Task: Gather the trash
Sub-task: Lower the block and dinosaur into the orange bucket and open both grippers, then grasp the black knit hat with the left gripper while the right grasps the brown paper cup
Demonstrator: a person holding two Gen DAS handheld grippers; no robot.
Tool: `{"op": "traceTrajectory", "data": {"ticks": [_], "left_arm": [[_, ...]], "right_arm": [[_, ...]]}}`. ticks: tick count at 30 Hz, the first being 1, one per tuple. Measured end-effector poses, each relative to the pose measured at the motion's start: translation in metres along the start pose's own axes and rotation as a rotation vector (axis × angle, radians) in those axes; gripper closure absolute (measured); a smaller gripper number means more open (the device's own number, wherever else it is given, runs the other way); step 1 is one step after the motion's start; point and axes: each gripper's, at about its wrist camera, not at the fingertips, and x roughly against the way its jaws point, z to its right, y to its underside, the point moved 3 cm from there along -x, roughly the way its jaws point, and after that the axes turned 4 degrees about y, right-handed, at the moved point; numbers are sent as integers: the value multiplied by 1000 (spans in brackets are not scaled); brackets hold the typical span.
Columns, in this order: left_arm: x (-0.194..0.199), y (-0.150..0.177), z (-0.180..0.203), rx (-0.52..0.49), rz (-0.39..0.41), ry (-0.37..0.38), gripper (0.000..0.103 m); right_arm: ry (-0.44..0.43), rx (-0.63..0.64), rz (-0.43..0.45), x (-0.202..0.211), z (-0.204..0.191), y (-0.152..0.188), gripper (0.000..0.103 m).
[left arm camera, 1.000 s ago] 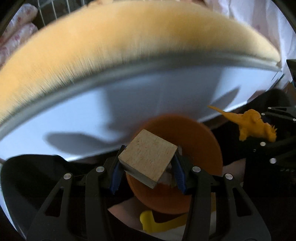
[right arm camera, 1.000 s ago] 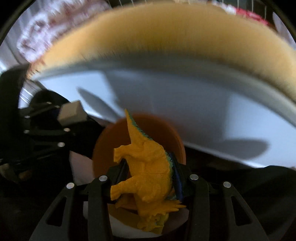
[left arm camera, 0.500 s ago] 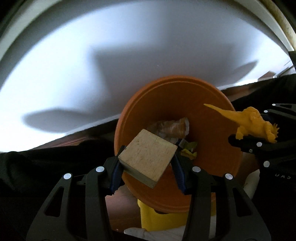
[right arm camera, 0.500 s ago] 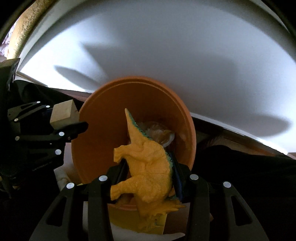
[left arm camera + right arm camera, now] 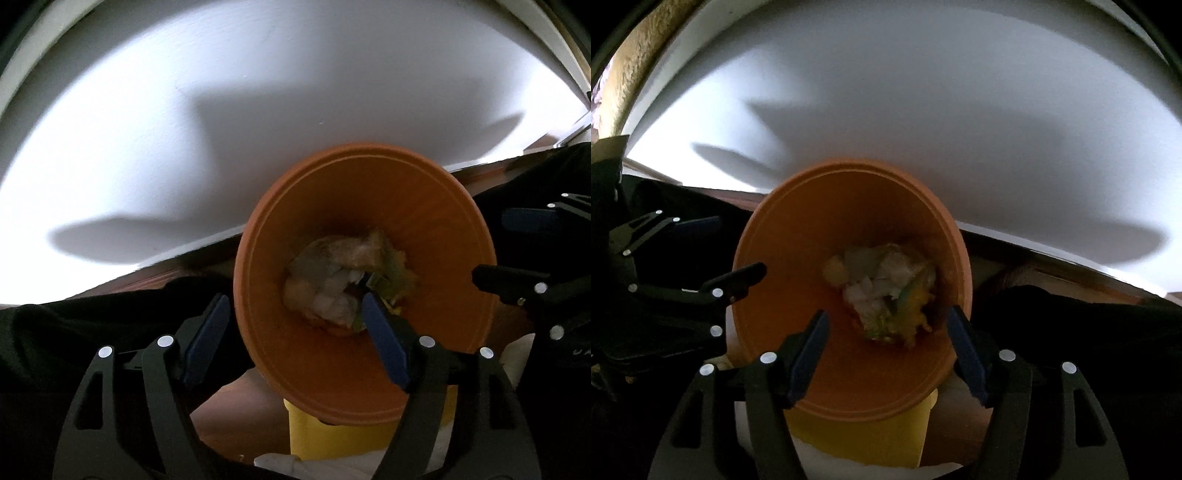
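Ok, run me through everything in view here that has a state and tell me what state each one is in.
Orange bin: upright, mouth open, no lid in view, trash at the bottom.
Trash pile: loose and jumbled inside the bin; a yellow piece shows at its edge.
Left gripper: jaws opening, nothing between them, above the bin.
Right gripper: jaws opening, nothing between them, above the bin.

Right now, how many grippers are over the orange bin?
2: the left gripper at the orange bin's left rim, the right gripper opposite; both jaws opening, empty.
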Motion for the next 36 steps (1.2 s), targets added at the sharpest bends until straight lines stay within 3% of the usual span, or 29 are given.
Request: {"op": "traceTrajectory", "data": {"ticks": [12, 21, 24, 27, 36], "left_arm": [[22, 1, -1, 23, 42, 48, 30], [133, -5, 6, -63, 313, 121, 29], [175, -22, 2, -74, 435, 96, 18], [205, -52, -1, -82, 533, 60, 16], [211, -168, -25, 5, 580, 3, 16]], "right_arm": [[5, -25, 72, 32, 23, 12, 35], [-43, 66, 280, 128, 25, 13, 35], [-32, 83, 393, 172, 33, -3, 31], [-54, 63, 468, 199, 44, -22, 27], [64, -22, 682, 236, 107, -141, 21]]}}
